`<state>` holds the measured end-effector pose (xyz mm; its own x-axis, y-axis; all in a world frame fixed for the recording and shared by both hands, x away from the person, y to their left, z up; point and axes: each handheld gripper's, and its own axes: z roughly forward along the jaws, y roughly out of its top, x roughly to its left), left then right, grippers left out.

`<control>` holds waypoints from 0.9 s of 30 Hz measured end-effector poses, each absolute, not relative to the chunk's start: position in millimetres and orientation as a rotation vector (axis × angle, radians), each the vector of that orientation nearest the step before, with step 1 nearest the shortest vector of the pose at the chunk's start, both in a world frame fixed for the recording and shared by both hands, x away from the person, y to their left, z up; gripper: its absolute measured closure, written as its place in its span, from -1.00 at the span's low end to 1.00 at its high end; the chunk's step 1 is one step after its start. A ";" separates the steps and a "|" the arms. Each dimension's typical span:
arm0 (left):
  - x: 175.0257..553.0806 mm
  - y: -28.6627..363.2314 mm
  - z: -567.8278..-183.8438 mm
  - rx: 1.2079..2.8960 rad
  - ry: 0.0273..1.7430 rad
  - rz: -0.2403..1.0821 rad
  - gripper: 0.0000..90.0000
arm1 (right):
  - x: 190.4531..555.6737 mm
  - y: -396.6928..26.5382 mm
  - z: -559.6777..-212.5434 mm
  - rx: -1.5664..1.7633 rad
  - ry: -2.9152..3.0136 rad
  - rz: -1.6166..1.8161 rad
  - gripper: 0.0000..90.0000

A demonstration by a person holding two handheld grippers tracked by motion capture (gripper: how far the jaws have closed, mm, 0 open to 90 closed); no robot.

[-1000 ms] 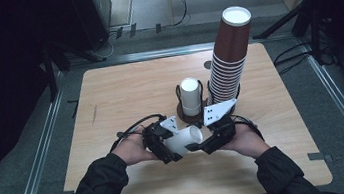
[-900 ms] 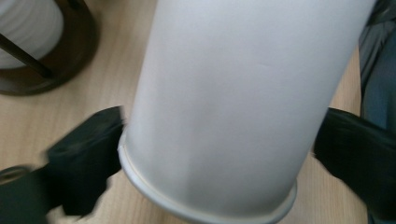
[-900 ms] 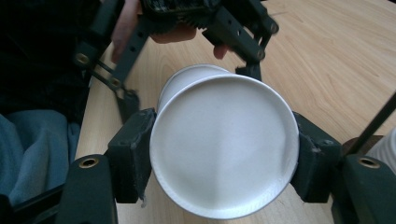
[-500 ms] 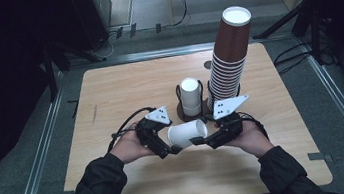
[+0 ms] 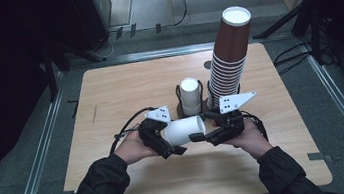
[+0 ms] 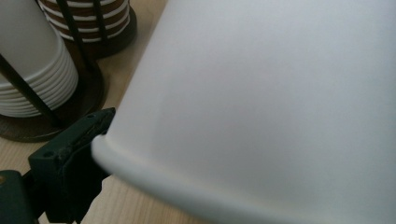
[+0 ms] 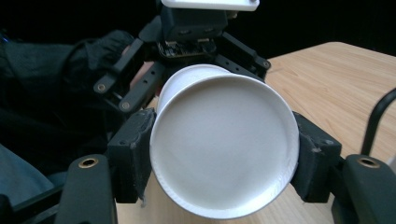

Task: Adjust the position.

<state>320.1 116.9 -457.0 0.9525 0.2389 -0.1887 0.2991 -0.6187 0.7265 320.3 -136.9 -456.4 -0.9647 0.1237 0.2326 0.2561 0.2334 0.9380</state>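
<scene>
table (image 5: 125, 98): light wood, rounded corners, grey floor and metal rails around.
brown stack (image 5: 228, 64): tall, upside down cups, white base on top, right of centre, far half of table; bottom rims in left gripper view (image 6: 88, 18).
white stack (image 5: 190, 96): short, upside down, in dark wire holder just left of brown stack; also top left of left gripper view (image 6: 32, 60).
cup (image 5: 184, 130): white paper, lying on its side above the table, near edge centre, held between both grippers; flat base faces right gripper camera (image 7: 224, 151), wall close up in left gripper view (image 6: 261, 107).
left gripper (image 5: 163, 141): at cup's wide end; one black jaw touching rim in its own view; closed or not, cannot tell.
right gripper (image 5: 205, 135): jaws clamped on cup's base end, one pad on each side, seen in right gripper view (image 7: 219, 154).
hands: left (image 5: 134, 147) and right (image 5: 248, 137) grasping gripper handles, dark sleeves entering from bottom.
</scene>
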 end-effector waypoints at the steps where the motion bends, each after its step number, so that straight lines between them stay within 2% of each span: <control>1: 319.5 116.3 -456.7 2.256 0.376 -0.090 -1.00 | 320.2 -136.5 -456.4 -0.367 -2.374 -1.847 -0.27; 3: 318.9 116.0 -455.8 2.244 0.364 -0.087 -0.99 | 320.3 -135.3 -456.6 -0.363 -2.358 -1.852 -0.27; 4: 318.4 116.4 -455.4 2.232 0.359 -0.093 -0.82 | 320.1 -133.9 -457.0 -0.361 -2.341 -1.847 -0.27; 5: 318.4 117.3 -455.0 2.223 0.348 -0.100 -0.82 | 320.1 -133.9 -457.0 -0.361 -2.341 -1.847 -0.27; 6: 318.7 118.3 -454.6 2.216 0.341 -0.114 -0.65 | 319.9 -133.3 -457.3 -0.365 -2.342 -1.848 -0.27; 8: 319.8 119.5 -454.4 2.211 0.341 -0.128 -0.57 | 320.4 -133.3 -457.7 -0.368 -2.334 -1.849 -0.26; 17: 320.8 120.1 -454.8 2.236 0.330 -0.135 -0.50 | 320.7 -132.4 -457.8 -0.382 -2.344 -1.814 -0.26; 22: 322.8 125.2 -452.5 2.235 0.353 -0.125 -0.50 | 319.8 -132.0 -457.0 -0.376 -2.401 -1.781 -0.46; 27: 325.1 133.3 -449.3 2.237 0.380 -0.103 -0.50 | 319.4 -131.0 -461.3 -0.376 -2.523 -1.661 -0.52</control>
